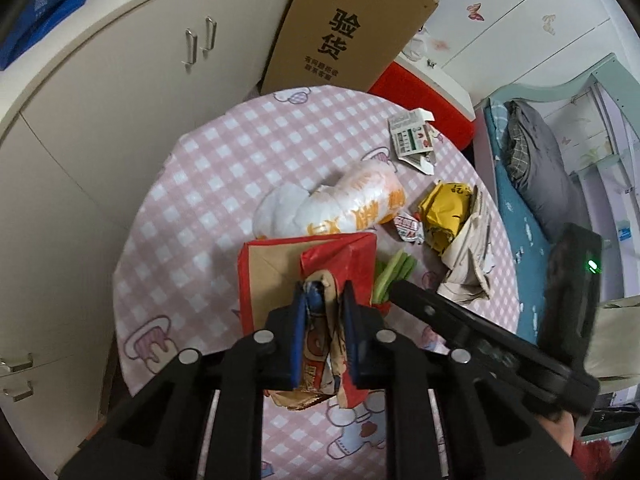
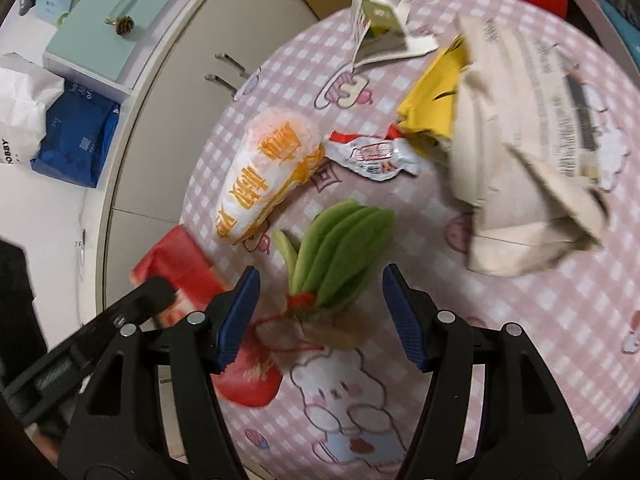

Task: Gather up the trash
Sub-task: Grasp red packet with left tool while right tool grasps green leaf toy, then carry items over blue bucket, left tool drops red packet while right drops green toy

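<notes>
Left tool (image 1: 325, 296) clamped on the rim of the red paper bag (image 1: 308, 264), bag mouth facing up, just near-side of the white-orange plastic bag (image 1: 344, 204). Right tool (image 2: 320, 312) wide open, nothing between the fingers, hovering over the green vegetable stalks (image 2: 344, 248). Stalks are tied with red string and lie on the counter (image 2: 540, 300) just right of the white-orange plastic bag. Red-white sachet (image 2: 372, 154) touches that bag's far-right end. Yellow wrapper (image 2: 436, 100) sits right of the sachet, partly under the crumpled beige paper (image 2: 520, 152). Torn small carton (image 1: 412, 140) lies beyond the plastic bag, near the counter's far edge. Cardboard box (image 1: 352, 28) leans against the cabinet (image 1: 100, 120) behind the counter. Right-wrist view is motion-blurred.
</notes>
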Demonstrator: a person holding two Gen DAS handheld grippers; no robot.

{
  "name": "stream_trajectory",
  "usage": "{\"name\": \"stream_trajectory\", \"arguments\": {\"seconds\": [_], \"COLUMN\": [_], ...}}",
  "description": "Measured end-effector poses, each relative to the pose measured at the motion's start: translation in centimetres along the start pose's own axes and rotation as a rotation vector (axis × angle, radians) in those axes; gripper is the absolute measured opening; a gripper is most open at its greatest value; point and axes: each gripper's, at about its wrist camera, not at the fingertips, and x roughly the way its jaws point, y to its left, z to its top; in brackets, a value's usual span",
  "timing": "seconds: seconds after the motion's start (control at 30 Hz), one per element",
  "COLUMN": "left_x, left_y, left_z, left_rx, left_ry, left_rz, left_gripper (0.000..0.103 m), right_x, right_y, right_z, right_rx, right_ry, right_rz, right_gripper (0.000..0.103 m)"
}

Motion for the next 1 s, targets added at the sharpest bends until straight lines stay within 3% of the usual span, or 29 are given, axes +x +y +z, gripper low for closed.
{"name": "stream_trajectory", "arguments": {"seconds": [0.1,0.13,0.17,0.2,0.23,0.43,0.57,0.77,1.0], "left_x": [-0.1,-0.2,-0.3,-0.4,-0.5,-1.8,-3.3,-4.1,-1.8], "left_y": [0.0,0.0,-0.3,-0.4,-0.5,-3.7,-8.4,-16.3,-27.2], "left_z": [-0.1,-0.1,-0.1,-0.1,-0.2,0.2,0.7,1.1,0.1], "left_rx": [0.01,0.017,0.023,0.025,0.028,0.075,0.152,0.256,0.359], "left_ry": [0.002,0.001,-0.001,-0.002,-0.006,-0.044,-0.089,-0.133,-0.114], "left_rz": [0.014,0.022,0.025,0.022,0.022,-0.02,-0.062,-0.121,-0.161], "left_gripper": [0.016,0.016,0.016,0.016,0.016,0.016,0.016,0.016,0.016], "right_x": [1.3,1.5,1.7,1.6,1.3,-4.6,-10.5,-20.1,-27.9], "right_y": [-0.2,-0.2,-0.2,-0.3,-0.4,-0.9,-2.5,-8.1,-16.9], "right_z": [0.4,0.5,0.5,0.5,0.5,0.3,0.5,0.7,0.4], "right_rx": [0.008,0.002,-0.008,-0.018,-0.026,-0.106,-0.103,-0.041,0.056], "right_ry": [0.026,0.032,0.043,0.047,0.039,-0.075,-0.188,-0.368,-0.477], "right_rz": [0.009,0.016,0.026,0.043,0.058,0.047,0.039,-0.011,-0.082], "right_gripper": [0.061,0.038,0.024,0.022,0.014,0.012,0.012,0.012,0.012]}}
